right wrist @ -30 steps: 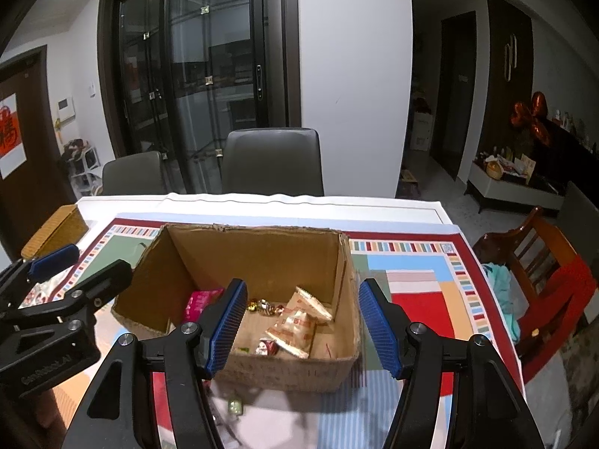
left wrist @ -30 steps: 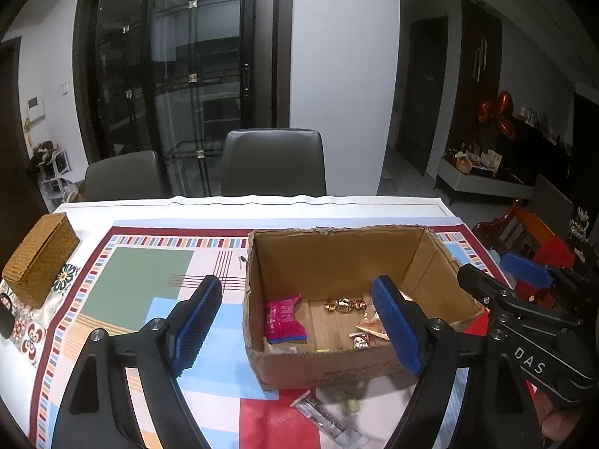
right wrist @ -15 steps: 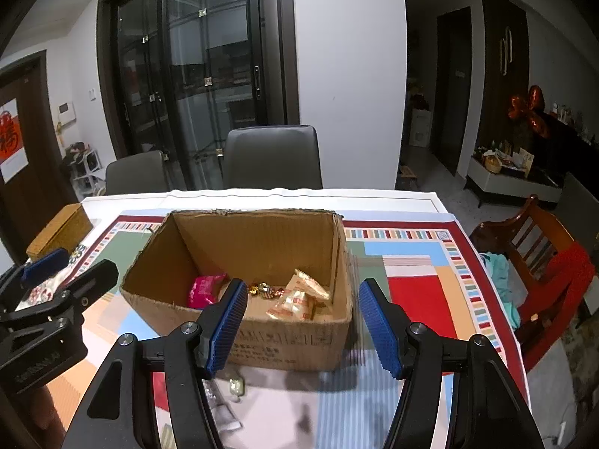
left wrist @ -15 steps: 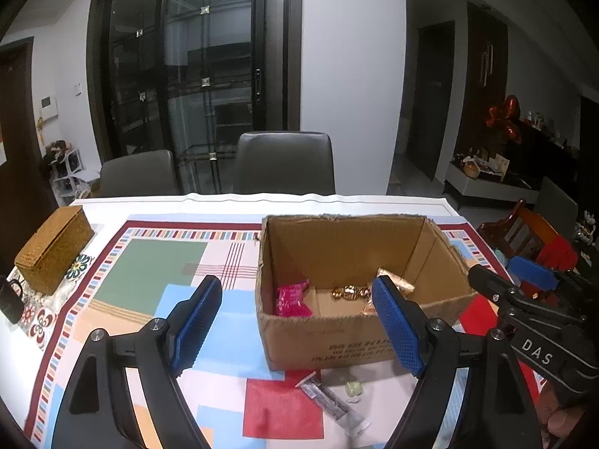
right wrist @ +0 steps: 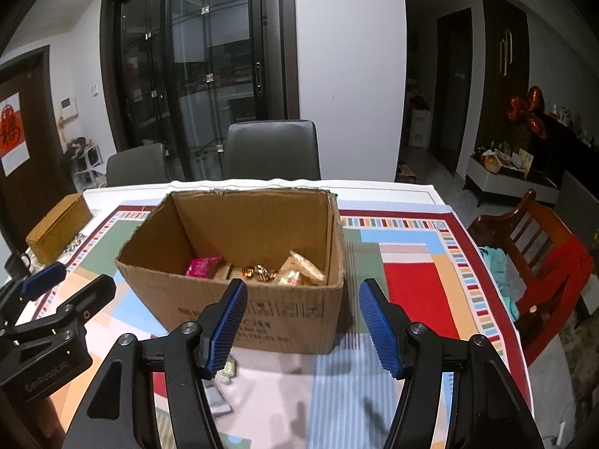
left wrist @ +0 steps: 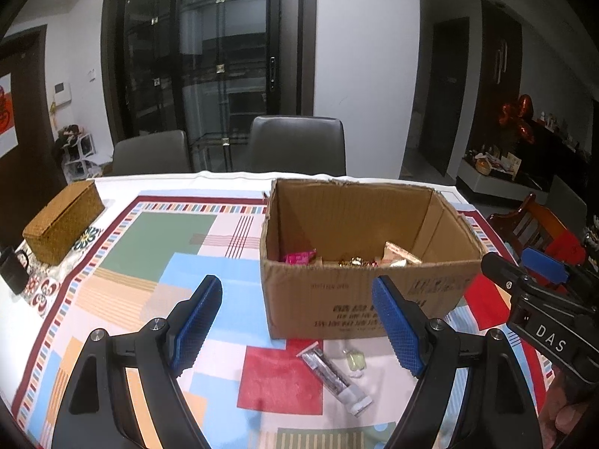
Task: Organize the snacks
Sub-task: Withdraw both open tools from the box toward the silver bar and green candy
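Both grippers, left (left wrist: pixel 297 331) and right (right wrist: pixel 302 331), were spread and empty; next, grasping the bar (left wrist: pixel 333 379) beside the box (left wrist: pixel 359 299).

white wall (left wrist: pixel 367 75), dark glass doors (left wrist: pixel 209 75), perhaps two grey chairs (left wrist: pixel 297 146).

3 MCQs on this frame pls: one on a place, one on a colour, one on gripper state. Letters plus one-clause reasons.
1. Where is the silver stick packet?
A. in the cardboard box
B. on the tablecloth in front of the box
C. on the wicker box

2. What colour is the leftmost packet inside the cardboard box?
A. pink
B. green
C. black

3. How are the left gripper and the right gripper?
A. both open and holding nothing
B. left shut
C. right shut on a candy

Key: 1 B, it lies outside the box's near wall. 2 A, pink packet. 3 A, nothing sits between either gripper's fingers.
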A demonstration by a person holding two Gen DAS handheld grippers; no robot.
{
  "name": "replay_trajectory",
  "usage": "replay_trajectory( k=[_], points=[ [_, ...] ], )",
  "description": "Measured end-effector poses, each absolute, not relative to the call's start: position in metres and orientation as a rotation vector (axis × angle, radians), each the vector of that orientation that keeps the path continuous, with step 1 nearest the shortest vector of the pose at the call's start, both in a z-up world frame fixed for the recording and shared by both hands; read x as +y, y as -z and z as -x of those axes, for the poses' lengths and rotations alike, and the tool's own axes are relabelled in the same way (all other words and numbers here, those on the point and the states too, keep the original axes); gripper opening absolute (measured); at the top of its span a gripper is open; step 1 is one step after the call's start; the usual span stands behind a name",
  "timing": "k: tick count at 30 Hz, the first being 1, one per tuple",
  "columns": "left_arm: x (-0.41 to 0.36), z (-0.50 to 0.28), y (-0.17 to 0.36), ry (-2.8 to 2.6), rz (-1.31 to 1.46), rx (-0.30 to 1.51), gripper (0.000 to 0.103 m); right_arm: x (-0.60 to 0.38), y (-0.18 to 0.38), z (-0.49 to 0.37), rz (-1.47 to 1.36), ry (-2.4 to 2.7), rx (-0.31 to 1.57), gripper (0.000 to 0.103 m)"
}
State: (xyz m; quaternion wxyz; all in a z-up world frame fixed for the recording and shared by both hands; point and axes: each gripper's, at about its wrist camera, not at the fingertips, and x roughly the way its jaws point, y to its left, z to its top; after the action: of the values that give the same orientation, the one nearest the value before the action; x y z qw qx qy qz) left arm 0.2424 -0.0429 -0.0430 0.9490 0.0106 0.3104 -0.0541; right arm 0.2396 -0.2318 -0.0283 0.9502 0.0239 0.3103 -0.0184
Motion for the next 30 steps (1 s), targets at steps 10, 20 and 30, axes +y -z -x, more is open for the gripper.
replay_trajectory(
  k=[10, 20, 30],
  points=[
    [-0.051, -0.231, 0.064, 0.072, -0.010, 0.652, 0.082, -0.234, 0.045, -0.232, -0.043, 0.022, 0.648, 0.063],
    [-0.055, -0.227, 0.090, 0.028, 0.040, 0.676, 0.082, -0.238, 0.070, -0.231, -0.037, 0.008, 0.689, 0.063],
    [-0.063, -0.235, 0.133, 0.009, 0.086, 0.758, 0.070, -0.239, 0.100, -0.230, -0.054, 0.023, 0.719, 0.063]
  ],
)
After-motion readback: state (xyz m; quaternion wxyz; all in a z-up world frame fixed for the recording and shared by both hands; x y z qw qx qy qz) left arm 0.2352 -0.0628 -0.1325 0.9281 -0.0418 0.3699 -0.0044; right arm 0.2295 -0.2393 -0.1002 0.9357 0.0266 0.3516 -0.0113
